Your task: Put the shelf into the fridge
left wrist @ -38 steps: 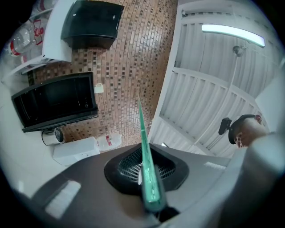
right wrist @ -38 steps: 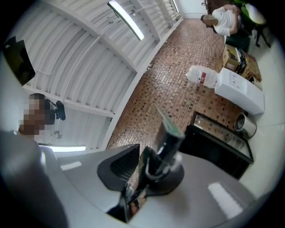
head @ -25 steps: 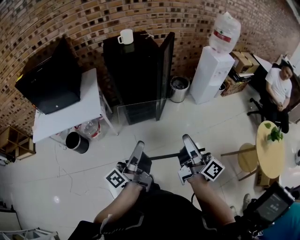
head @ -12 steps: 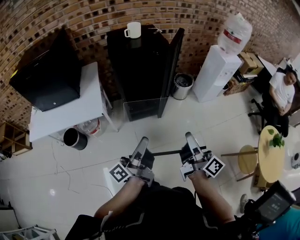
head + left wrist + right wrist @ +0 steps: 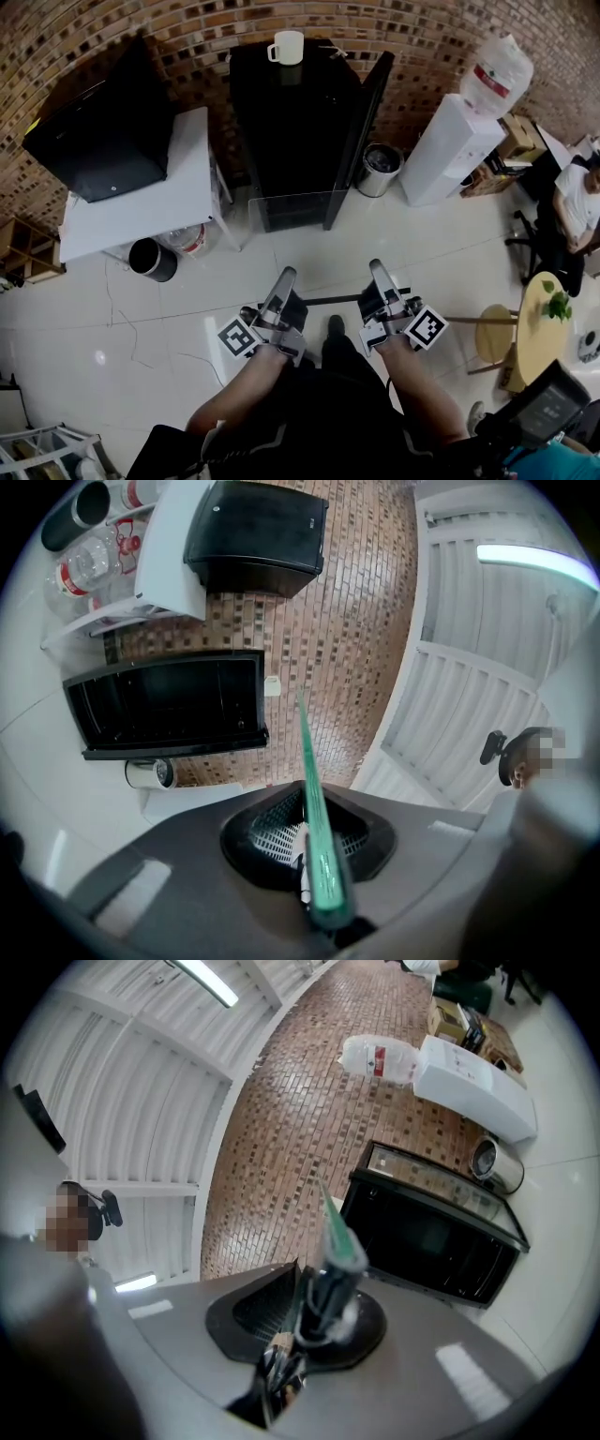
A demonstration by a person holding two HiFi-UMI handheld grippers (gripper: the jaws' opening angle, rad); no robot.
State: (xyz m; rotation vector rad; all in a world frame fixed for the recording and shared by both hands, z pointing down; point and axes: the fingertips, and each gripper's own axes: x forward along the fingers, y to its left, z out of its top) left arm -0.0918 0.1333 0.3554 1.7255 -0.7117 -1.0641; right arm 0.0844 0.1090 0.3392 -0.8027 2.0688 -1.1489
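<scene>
A clear glass shelf [image 5: 298, 246] is held flat between both grippers, its far edge just in front of the black fridge [image 5: 295, 131]. The fridge door [image 5: 364, 127] stands open to the right. My left gripper [image 5: 284, 279] is shut on the shelf's left side and my right gripper [image 5: 377, 274] on its right side. In the left gripper view the shelf's green edge [image 5: 314, 808] runs out of the jaws toward the open fridge [image 5: 169, 705]. The right gripper view shows the same edge [image 5: 336, 1232] clamped, with the fridge [image 5: 431, 1232] ahead.
A white mug [image 5: 287, 45] stands on the fridge. Left of the fridge is a white table [image 5: 178, 202] with a black box [image 5: 108, 131], and a black bin [image 5: 153, 260] below. A steel bin [image 5: 379, 169], a water dispenser [image 5: 459, 141], a round wooden table [image 5: 544, 314] and a seated person [image 5: 581, 202] are at the right.
The fridge has drawn closer and shifted right and up in the head view. Both grippers keep hold of the shelf, whose far edge now reaches the fridge front.
</scene>
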